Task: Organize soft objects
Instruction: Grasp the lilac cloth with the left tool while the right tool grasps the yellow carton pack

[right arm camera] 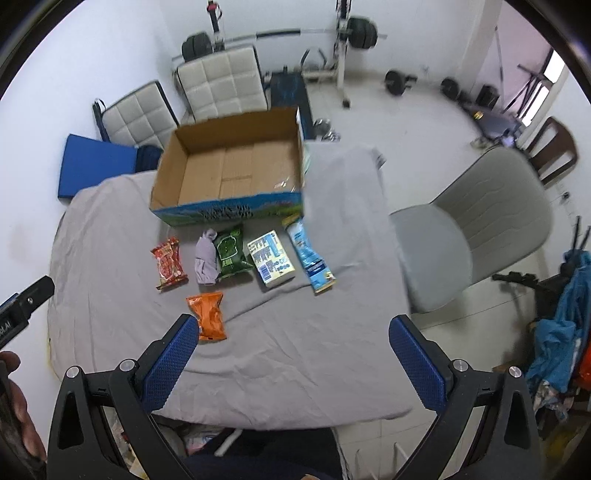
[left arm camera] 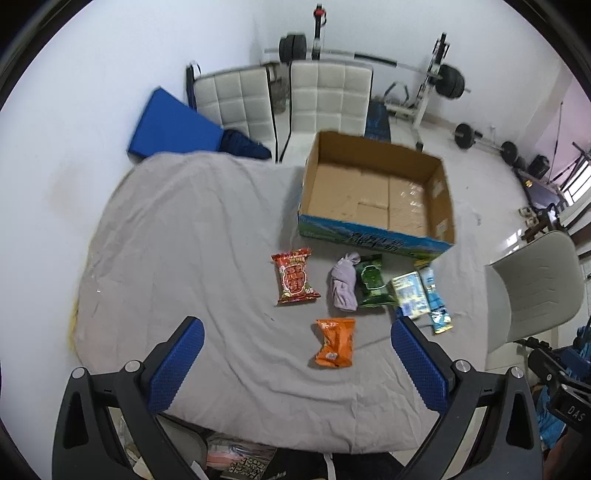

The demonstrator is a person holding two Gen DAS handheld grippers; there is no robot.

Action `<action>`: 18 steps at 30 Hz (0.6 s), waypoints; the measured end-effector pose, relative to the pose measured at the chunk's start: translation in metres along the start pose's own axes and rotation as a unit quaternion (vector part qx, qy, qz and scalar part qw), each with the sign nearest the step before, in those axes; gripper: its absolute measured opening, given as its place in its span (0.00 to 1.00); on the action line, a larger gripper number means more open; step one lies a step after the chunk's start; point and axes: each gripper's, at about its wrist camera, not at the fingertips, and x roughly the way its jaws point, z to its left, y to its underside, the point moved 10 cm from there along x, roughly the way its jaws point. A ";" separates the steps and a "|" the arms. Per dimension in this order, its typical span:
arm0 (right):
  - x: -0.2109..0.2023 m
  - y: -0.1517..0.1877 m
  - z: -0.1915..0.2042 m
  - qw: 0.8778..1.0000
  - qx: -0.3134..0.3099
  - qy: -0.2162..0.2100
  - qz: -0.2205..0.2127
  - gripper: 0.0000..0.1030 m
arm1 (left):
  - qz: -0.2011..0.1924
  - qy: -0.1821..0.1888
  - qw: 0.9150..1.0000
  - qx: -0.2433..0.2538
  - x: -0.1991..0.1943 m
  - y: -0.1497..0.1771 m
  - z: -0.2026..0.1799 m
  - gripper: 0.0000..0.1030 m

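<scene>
Both grippers' jaws gape empty over the grey-sheeted table (left arm camera: 192,236); weights rack (right arm camera: 347,33) behind.

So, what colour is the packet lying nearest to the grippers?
Orange. The packet shows best in the left wrist view.

Five snack packets (right arm camera: 169,263), one cloth bundle (right arm camera: 206,257), one cardboard box (right arm camera: 229,214)

Surface (left arm camera: 192,236) draped in wrinkled grey cloth. At far edge, open cardboard box (left arm camera: 373,192). Just in front, a row: red snack packet (left arm camera: 294,277), lilac cloth bundle (left arm camera: 344,282) touching green packet (left arm camera: 371,282), pale carton (left arm camera: 408,295), blue sachet (left arm camera: 436,299). Nearer, apart, orange packet (left arm camera: 335,342).
</scene>
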 end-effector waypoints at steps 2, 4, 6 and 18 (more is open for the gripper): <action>0.039 -0.010 0.005 1.000 -0.007 -0.006 0.021 1.00 | 0.026 0.012 1.000 -0.004 0.032 -0.003 -0.005 1.00; 0.079 -0.020 0.010 0.999 -0.017 -0.004 0.041 1.00 | 0.054 0.011 0.998 -0.005 0.067 -0.005 -0.010 1.00; 0.122 -0.031 0.018 0.998 -0.026 -0.010 0.058 1.00 | 0.073 0.013 0.997 0.000 0.098 -0.007 -0.018 1.00; 0.294 -0.049 0.035 0.985 -0.025 -0.028 0.168 0.81 | 0.201 0.038 0.979 0.021 0.254 0.011 -0.061 0.76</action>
